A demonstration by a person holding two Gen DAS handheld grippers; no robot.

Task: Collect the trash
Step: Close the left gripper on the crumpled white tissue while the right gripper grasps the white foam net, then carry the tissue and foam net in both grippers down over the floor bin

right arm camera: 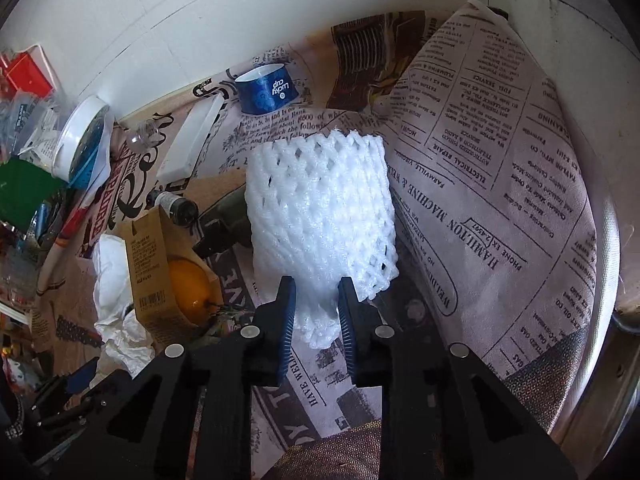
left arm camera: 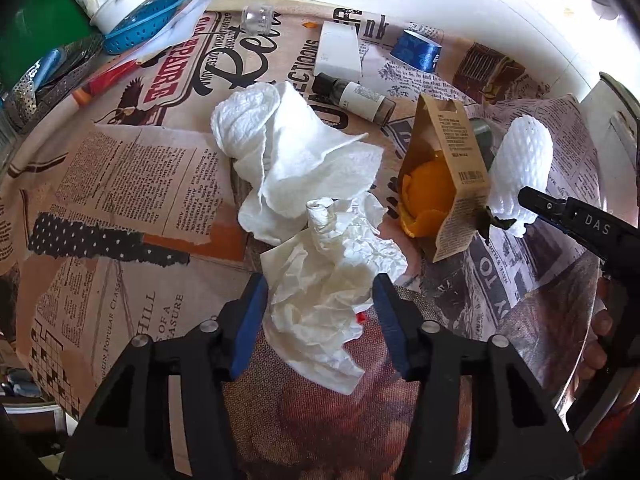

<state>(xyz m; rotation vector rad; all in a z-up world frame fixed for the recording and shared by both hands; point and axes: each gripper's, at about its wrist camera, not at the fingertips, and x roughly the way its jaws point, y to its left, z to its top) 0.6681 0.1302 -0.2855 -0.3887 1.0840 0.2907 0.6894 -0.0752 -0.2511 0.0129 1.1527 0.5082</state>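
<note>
Gripping the white foam fruit net (right arm camera: 320, 208) by its bottom edge, the right gripper (right arm camera: 316, 316) has its blue pads pinched tight on the mesh, so that piece looks picked up and ready to go wherever the trash goes (no bin in view, can't tell where). The left gripper (left arm camera: 320, 300) has its jaws spread wide around the crumpled tissue (left arm camera: 336, 276) lying on the newspaper-print tablecloth (left arm camera: 132, 184), not pinching yet as far as I can see. So next up is probably closing on that wad.

Just past it sits a bigger paper towel (left arm camera: 288, 152), with the brown carton (left arm camera: 452, 176) and orange peel (left arm camera: 428, 196) to the right. Further back: a small bottle (left arm camera: 356, 98), white box (left arm camera: 338, 48) and blue cup (left arm camera: 418, 50).
</note>
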